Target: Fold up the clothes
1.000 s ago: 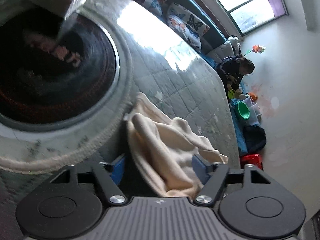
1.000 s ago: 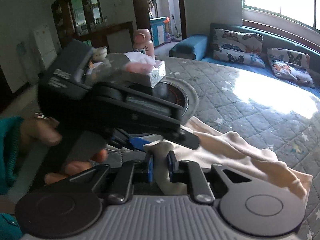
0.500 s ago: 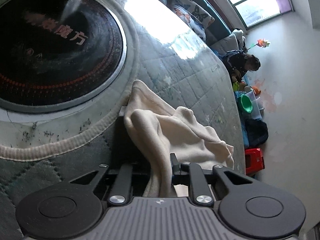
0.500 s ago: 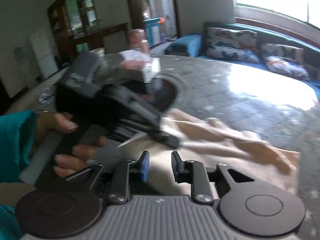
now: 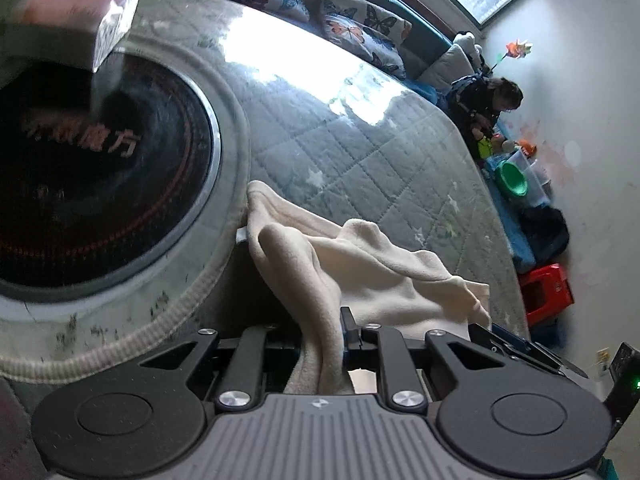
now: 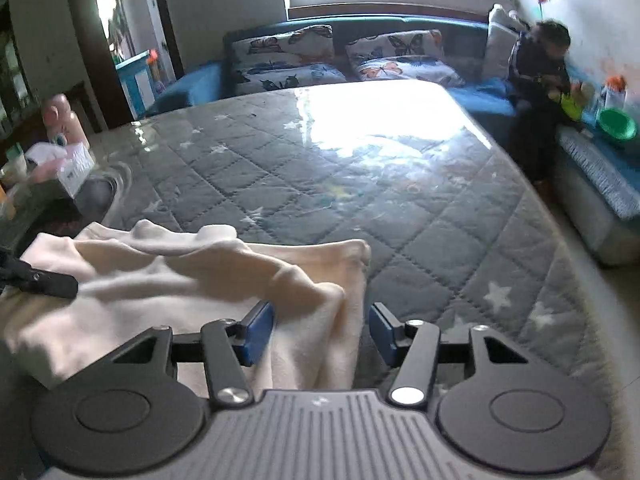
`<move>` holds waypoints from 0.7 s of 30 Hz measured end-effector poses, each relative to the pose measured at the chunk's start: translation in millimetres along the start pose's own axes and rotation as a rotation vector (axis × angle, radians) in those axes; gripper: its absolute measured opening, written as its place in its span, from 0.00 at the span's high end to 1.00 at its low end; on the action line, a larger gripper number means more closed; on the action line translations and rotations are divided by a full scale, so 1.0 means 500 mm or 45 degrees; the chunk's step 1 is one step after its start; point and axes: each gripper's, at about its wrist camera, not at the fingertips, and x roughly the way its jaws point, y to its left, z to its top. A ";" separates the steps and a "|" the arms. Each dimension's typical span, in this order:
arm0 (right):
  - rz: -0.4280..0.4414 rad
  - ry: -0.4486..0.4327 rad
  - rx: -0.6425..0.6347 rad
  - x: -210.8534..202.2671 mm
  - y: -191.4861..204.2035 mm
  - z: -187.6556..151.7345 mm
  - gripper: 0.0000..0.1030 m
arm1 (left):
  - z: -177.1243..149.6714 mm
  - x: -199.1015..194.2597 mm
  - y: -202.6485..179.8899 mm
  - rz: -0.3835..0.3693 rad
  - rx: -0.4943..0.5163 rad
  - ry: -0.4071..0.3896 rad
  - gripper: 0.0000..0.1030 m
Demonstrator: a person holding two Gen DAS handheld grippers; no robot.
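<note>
Cream fleece garment [image 6: 192, 280] rumpled on the grey quilted table cover [image 6: 360, 184], beside the round black hob [image 5: 100, 176]. Left gripper [image 5: 324, 340] clamped on a raised fold at its near edge. Right gripper [image 6: 320, 332] spread wide, straddling the garment's right corner, unpinched.

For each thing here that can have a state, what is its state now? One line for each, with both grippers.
Left gripper: shut on the garment.
Right gripper: open, garment edge between its fingers.
Garment: cream, crumpled, lying unfolded on the quilted cover.
Tissue box: open, a tissue sticking out on top.
</note>
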 end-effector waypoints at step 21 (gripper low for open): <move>-0.108 -0.250 -0.071 -0.106 -0.084 0.134 0.89 | 0.059 0.071 -0.222 -0.034 0.288 -0.076 0.84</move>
